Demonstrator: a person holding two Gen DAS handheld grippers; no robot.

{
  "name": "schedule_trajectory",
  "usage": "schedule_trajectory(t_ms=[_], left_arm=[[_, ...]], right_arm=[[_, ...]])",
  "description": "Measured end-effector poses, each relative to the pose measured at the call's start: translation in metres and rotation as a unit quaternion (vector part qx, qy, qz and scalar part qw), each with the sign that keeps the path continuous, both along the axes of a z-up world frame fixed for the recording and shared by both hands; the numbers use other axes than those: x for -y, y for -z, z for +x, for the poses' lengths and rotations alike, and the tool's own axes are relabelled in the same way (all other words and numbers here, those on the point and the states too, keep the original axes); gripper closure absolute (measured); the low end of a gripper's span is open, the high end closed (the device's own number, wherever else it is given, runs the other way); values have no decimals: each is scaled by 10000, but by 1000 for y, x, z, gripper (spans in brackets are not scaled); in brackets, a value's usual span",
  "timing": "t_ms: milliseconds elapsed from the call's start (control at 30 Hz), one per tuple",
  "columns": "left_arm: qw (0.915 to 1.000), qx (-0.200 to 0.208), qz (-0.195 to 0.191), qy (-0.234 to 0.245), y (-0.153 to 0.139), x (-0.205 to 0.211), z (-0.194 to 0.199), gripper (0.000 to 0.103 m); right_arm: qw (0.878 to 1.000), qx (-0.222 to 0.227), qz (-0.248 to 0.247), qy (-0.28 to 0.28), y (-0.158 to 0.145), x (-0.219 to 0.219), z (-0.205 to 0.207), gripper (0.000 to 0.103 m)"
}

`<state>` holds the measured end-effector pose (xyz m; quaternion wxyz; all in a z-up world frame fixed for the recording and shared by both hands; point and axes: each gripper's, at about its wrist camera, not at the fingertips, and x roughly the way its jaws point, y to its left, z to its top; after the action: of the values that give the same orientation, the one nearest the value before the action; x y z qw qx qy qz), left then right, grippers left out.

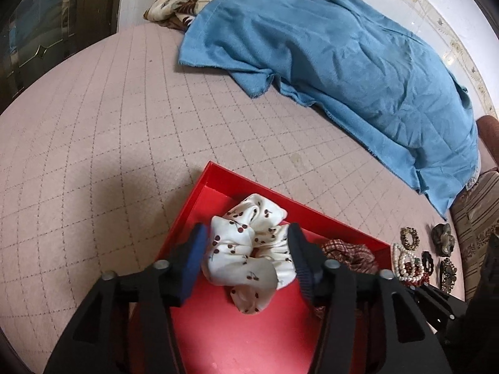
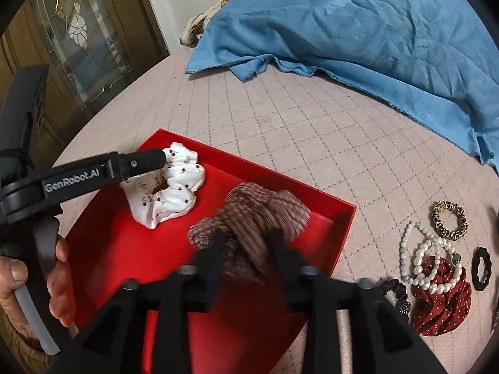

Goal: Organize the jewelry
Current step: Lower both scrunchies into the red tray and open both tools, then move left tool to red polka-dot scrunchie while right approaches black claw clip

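The white cherry-print scrunchie (image 1: 249, 249) lies in the red box (image 1: 218, 327), toward the box's 10 o'clock corner in the right wrist view, and the left gripper (image 1: 248, 261) straddles it with its 2 fingers spread, pads on either side of the fabric. At 4 o'clock from it in the same box lies the plaid scrunchie (image 2: 259, 215), with the right gripper (image 2: 246, 249) over it, fingers parted on either side of the cloth; motion blur hides whether they press it. Outside the box at 3 o'clock, on the pink quilted bed (image 2: 312, 131), lie pearl strands (image 2: 427, 258) across a red dotted scrunchie (image 2: 443, 305), a leopard hair tie (image 2: 449, 219) and a black hair tie (image 2: 482, 268). A blue cloth (image 2: 358, 31) covers the bed at 12 o'clock.
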<state>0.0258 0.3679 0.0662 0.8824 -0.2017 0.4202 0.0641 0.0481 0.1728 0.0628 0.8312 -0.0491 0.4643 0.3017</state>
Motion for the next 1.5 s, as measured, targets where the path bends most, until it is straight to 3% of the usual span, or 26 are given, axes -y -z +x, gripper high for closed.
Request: schedule_trajectory(t_ms=[67,233,467,667,967,1333,1500], left_arm=[[9999,98,78,-17,-5,2,-5,43],[9984,256,479,-165,-16,9,-19,38],[9892,292,1389,-357,-30,36,-34,38],[9840,408,1715,-246,-50,72,-59,37],[9861,368,1619,-81,-65,120,-93,35],[9808,367,1899,241,-84,164,-114,35],[9835,345,1713,474,-86,178,-113,27]], right_arm=[[9999,99,12,1,-5,1,-4,48],[9996,274,70,-29,-21,8,-18,47],[9991,387,133,142,-35,37,-41,41],[9981,437,115,413,-41,71,-55,40],[9951,373,211,886,-43,130,-76,39],[9859,425,308,1586,-44,220,-104,36],[9785,385,248,2012,-35,273,-112,35]])
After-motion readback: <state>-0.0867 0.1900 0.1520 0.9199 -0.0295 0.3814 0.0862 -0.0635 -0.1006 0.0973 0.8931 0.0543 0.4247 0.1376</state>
